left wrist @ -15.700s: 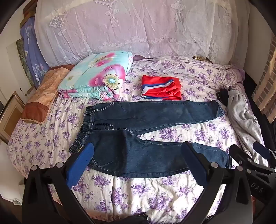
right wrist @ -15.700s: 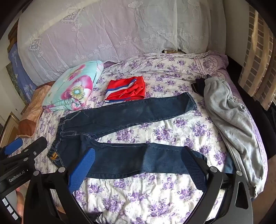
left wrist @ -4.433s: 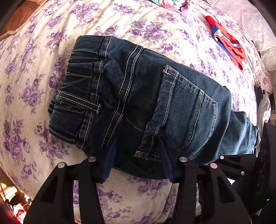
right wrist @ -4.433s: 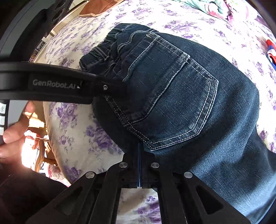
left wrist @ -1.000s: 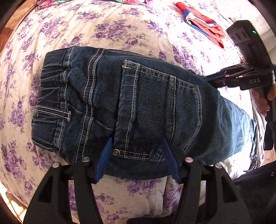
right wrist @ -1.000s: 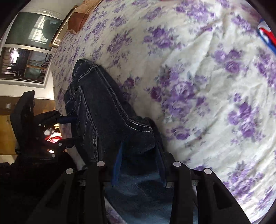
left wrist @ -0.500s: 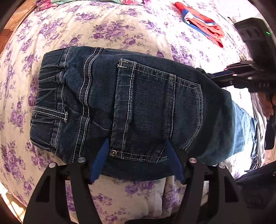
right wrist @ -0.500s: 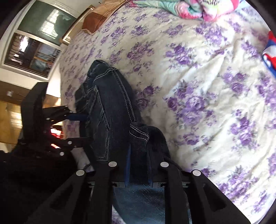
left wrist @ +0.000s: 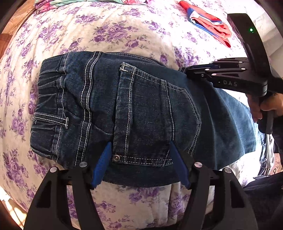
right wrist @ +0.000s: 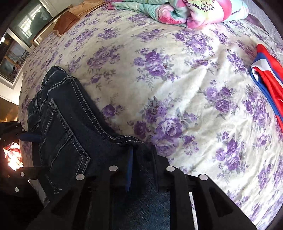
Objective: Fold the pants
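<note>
Dark blue jeans (left wrist: 134, 113) lie on the floral bedsheet (left wrist: 123, 31), legs stacked, back pocket up, waistband to the left. My left gripper (left wrist: 139, 155) is open, its blue fingers (left wrist: 101, 164) straddling the near edge of the seat below the pocket. My right gripper (right wrist: 141, 159) is closed on the far edge of the jeans (right wrist: 70, 131); denim fills the narrow gap between its fingers. It shows in the left wrist view (left wrist: 187, 70) at the jeans' far right edge.
A folded red, white and blue garment (left wrist: 208, 23) lies at the far right and shows in the right wrist view (right wrist: 267, 74). A folded flowered quilt (right wrist: 185, 10) lies at the head of the bed. A brown cushion (right wrist: 65, 23) is beyond.
My right gripper has closed further on the jeans' far edge and tilted so more bed shows. My left gripper has drawn back slightly, still open.
</note>
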`<move>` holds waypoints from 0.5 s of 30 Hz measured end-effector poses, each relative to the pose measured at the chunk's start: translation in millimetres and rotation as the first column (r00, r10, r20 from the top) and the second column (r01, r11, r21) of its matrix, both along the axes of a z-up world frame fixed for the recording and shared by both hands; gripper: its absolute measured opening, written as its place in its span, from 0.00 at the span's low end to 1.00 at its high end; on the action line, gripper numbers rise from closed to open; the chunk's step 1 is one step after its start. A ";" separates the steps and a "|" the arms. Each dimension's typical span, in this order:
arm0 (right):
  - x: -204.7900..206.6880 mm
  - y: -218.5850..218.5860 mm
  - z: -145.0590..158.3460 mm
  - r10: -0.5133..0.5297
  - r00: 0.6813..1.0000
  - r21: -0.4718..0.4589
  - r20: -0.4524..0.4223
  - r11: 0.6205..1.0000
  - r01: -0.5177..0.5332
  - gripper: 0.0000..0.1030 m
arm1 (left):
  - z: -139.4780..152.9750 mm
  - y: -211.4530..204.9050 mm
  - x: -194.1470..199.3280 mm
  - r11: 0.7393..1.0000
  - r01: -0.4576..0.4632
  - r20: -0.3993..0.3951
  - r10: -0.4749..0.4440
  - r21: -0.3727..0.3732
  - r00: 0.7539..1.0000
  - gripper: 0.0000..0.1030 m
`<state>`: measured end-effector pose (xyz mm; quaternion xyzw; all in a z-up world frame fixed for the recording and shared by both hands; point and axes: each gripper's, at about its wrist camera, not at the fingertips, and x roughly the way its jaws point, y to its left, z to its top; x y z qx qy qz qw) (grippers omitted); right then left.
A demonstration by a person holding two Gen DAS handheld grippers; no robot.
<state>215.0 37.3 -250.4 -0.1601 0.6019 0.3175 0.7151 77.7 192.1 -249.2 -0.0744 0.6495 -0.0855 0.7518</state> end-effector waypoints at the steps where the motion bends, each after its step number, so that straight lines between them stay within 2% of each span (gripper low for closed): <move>1: 0.9 -2.1 2.6 -0.012 1.000 -0.008 0.010 1.000 0.012 0.35 | 0.9 -0.2 0.8 1.000 -0.005 -0.004 0.005 -0.001 1.000 0.63; 4: 0.8 -14.3 24.4 -0.044 0.999 0.026 0.005 0.999 0.044 0.36 | 12.0 -0.9 2.7 1.000 -0.016 -0.008 0.016 0.005 1.000 0.62; 6: -2.9 -36.4 47.0 -0.085 0.995 0.073 0.050 0.994 0.081 0.37 | 27.2 -0.5 0.4 1.000 -0.007 0.018 0.007 0.007 1.000 0.62; 8: -9.5 -62.4 73.4 -0.137 0.986 0.115 0.092 0.985 0.126 0.37 | 48.9 -1.9 -0.2 1.000 0.006 0.069 -0.005 -0.024 0.998 0.62; 9: -15.4 -75.8 82.5 -0.164 0.980 0.128 0.110 0.980 0.150 0.29 | 59.3 -5.0 1.9 0.999 0.014 0.095 -0.010 -0.045 0.995 0.62; 11: -28.0 -97.8 87.8 -0.201 0.975 0.137 0.095 0.973 0.187 0.00 | 78.2 -19.9 13.7 0.993 0.054 0.145 -0.038 -0.109 0.989 0.62; 13: -46.0 -118.8 84.3 -0.233 0.971 0.136 0.061 0.965 0.223 0.00 | 86.3 -45.1 32.8 0.983 0.113 0.174 -0.088 -0.144 0.981 0.60; 15: -66.5 -130.6 76.8 -0.247 0.968 0.122 0.040 0.963 0.240 0.00 | 82.6 -73.8 52.4 0.974 0.168 0.170 -0.142 -0.151 0.975 0.48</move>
